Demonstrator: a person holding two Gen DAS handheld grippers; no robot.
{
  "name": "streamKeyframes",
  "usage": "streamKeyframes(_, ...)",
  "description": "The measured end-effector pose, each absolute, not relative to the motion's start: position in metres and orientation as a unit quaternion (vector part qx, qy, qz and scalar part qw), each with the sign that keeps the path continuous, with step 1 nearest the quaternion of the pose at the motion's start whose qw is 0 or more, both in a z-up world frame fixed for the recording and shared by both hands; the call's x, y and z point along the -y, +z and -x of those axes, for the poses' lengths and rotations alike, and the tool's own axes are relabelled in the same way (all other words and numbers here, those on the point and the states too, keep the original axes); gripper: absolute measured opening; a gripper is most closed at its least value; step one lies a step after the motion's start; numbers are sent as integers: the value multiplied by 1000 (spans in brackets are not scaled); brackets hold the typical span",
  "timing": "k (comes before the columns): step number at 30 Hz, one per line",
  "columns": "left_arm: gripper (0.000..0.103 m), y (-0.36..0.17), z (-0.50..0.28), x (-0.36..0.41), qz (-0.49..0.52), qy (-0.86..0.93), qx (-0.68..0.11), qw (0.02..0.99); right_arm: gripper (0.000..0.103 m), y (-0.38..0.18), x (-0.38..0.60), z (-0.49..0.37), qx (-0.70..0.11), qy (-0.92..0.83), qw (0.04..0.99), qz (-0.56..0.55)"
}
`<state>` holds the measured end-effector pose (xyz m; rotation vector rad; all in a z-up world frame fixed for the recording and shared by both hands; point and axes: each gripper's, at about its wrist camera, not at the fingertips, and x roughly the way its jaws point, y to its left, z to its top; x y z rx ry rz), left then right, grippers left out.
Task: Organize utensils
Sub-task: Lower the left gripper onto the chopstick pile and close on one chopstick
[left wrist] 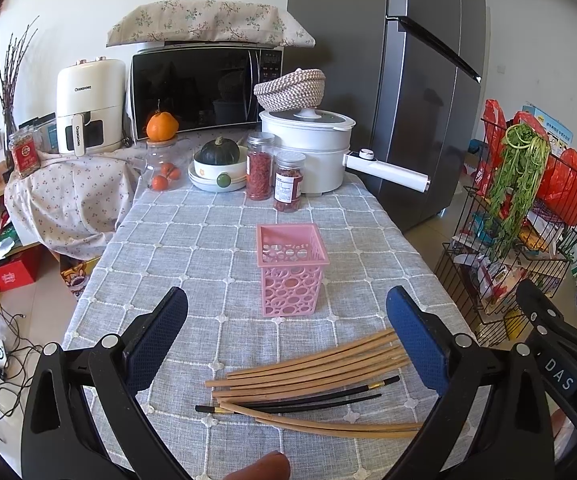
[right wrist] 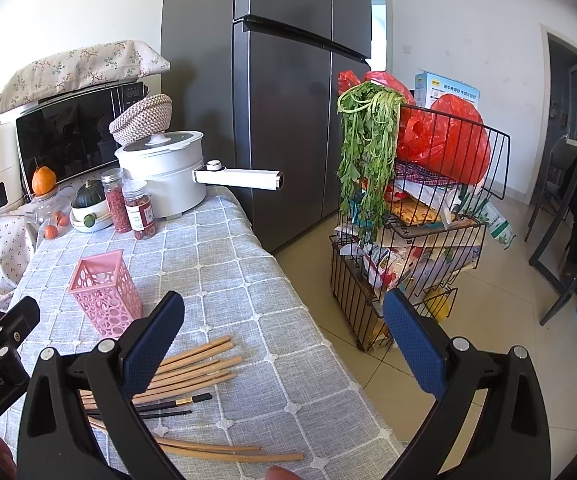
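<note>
Left wrist view: left gripper (left wrist: 287, 334) spread wide, empty, above grey checked tablecloth (left wrist: 192, 232); loose wooden chopsticks (left wrist: 312, 364) and black chopsticks (left wrist: 308, 398) lying flat just before upright pink perforated plastic holder (left wrist: 291, 270).

Right wrist view: right gripper (right wrist: 284, 340) likewise agape, empty, poised over table edge; chopsticks beside its left finger (right wrist: 152, 344), holder further left.

desk cloth (left wrist: 192, 240): I see grey with a white grid
holder (left wrist: 290, 270): pink, round cut-outs
chopsticks (left wrist: 312, 368): tan wood; two black (left wrist: 328, 398), gold bands
tongs pads (left wrist: 416, 336): I read blue, textured
</note>
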<state>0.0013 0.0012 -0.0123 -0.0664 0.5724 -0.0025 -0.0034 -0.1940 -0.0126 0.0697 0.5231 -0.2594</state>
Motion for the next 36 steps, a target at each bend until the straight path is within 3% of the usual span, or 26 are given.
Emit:
streamKeyframes(5, 96, -31, -19, 6, 12, -23, -340, 940, 97, -10, 211, 6, -260, -130, 954, -75)
streamKeyframes(11, 96, -66, -46, 34, -32, -97, -441, 891, 97, -22, 275, 3, -296, -123, 921, -221)
streamKeyframes(23, 95, -115, -148, 136, -154, -214, -605, 752, 97, -59, 325, -17, -366, -88, 868, -323)
streamKeyframes(30, 79, -135, -192, 143, -135, -203, -671, 700, 97, -73, 330, -26, -402, -59, 845, -348)
streamKeyframes(36, 55, -146, -203, 144, -168, -186, -687, 682, 97, -81, 333, -30, -415, -49, 833, -361)
